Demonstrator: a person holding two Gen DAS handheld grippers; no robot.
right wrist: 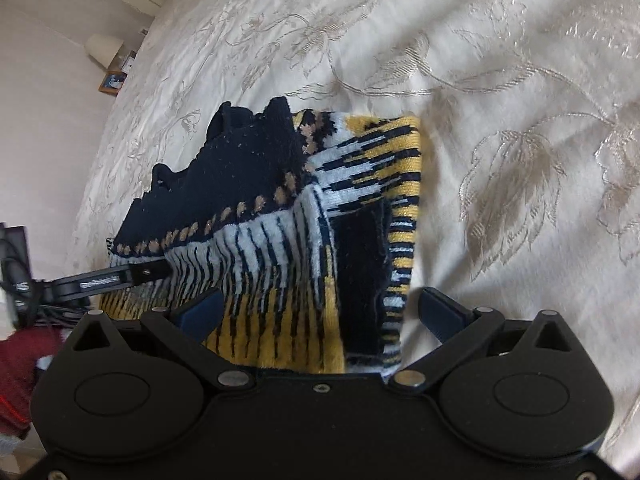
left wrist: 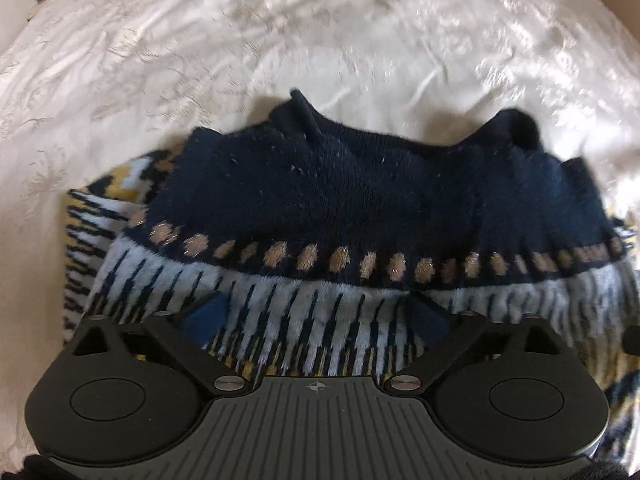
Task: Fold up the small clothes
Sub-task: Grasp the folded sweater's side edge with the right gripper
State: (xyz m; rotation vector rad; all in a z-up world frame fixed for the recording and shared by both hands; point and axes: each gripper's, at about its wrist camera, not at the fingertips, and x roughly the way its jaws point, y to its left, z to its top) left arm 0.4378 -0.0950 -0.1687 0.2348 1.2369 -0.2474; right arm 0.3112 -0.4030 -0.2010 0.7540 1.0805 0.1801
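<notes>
Sweater: a small knitted sweater (left wrist: pixel 320 216), navy at the top with a row of tan dots and white, navy and yellow stripes below, lies on the bed (left wrist: pixel 280 40), already doubled over on itself.
Where it sits: near the close edge of the white embroidered bedspread, directly under both tools; in the right wrist view the sweater (right wrist: pixel 280 216) shows a folded navy flap on its right side.
Left gripper: the left gripper (left wrist: pixel 320 316) has its fingers spread wide, one blue pad at each side over the striped band; nothing is pinched between them.
Right gripper: the right gripper (right wrist: pixel 320 308) also stands with fingers wide, straddling the yellow striped hem and not clamped on it.
Step in hand: probably letting go after laying a fold, with the folded layers settling flat.
How to do it well: lift both tools straight off so the pads do not drag the knit and undo the fold; check that the edges line up before the next fold.
Risk: the thick knit may spring back; a light press along the crease would help.
Blur: the left view is slightly smeared, so fine contact is hard to judge.
</notes>
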